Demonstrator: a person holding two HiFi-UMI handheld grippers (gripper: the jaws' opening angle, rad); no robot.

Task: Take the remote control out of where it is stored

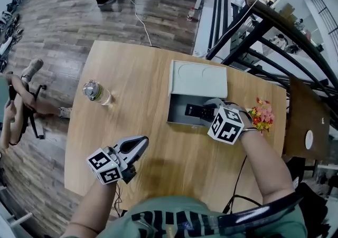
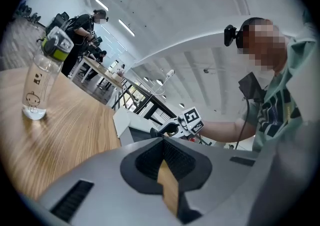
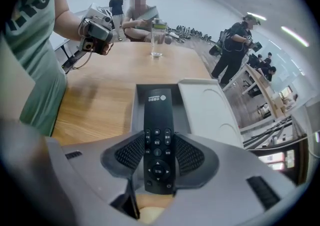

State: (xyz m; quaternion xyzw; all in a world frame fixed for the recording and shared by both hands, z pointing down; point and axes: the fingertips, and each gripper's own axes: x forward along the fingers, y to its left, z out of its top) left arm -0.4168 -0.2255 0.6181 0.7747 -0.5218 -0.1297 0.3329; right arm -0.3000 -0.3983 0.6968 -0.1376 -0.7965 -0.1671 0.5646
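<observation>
A black remote control (image 3: 159,140) with several buttons lies lengthwise between the pads of my right gripper (image 3: 159,159), which is shut on its sides. It is held just above the open grey box (image 3: 134,115), whose pale lid (image 3: 205,104) is folded back. In the head view the remote (image 1: 194,110) and right gripper (image 1: 212,106) are over the box (image 1: 177,119) at the table's middle right. My left gripper (image 1: 139,145) hovers over the near left of the table, jaws shut with nothing between them, seen close up as the left gripper (image 2: 162,162).
A clear water bottle (image 1: 95,92) with a green cap stands on the wooden table (image 1: 158,168) at the left. A small bunch of flowers (image 1: 262,115) sits by the right edge. People stand and sit around the room. A black stair rail runs behind the table.
</observation>
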